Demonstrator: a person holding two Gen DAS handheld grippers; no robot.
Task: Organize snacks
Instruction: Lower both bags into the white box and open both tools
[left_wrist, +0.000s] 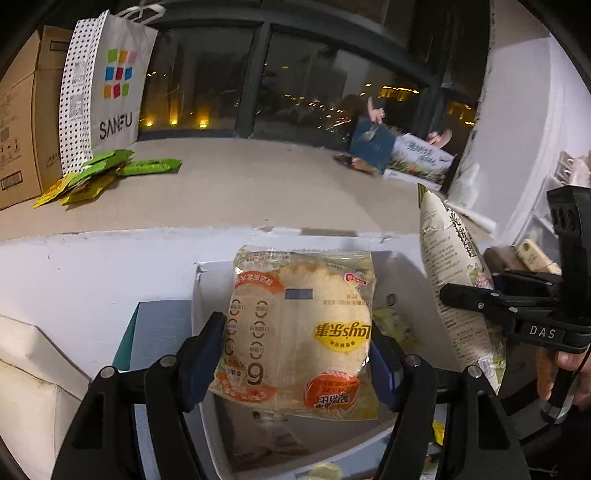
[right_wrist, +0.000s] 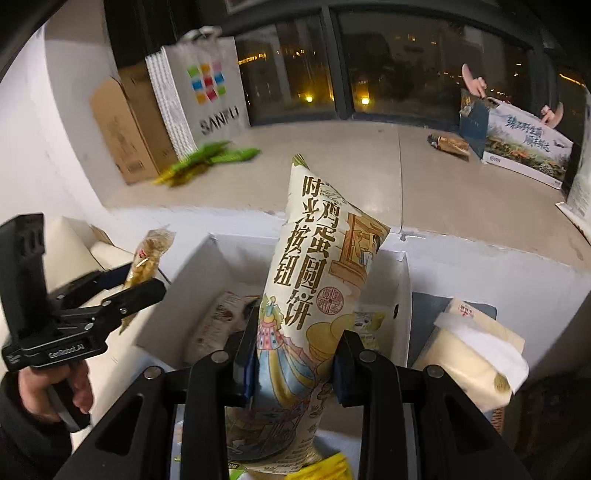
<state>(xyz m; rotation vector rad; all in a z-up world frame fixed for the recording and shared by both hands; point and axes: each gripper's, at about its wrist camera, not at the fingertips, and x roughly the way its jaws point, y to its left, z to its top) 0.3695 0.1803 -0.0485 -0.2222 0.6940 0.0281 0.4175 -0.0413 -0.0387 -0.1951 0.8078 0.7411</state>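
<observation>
Where cookie bag (right_wrist: 314, 295) stands, box (right_wrist: 402, 280) contents hidden.

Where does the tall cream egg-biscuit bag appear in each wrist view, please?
Left wrist: the egg-biscuit bag stands at the right edge, pinched in the right gripper.
Right wrist: bag centre frame, between the fingers.
Shared landmark: the SANFU paper bag by the window.

Green packets (left_wrist: 110, 171) on beige ledge (left_wrist: 258, 184)
</observation>
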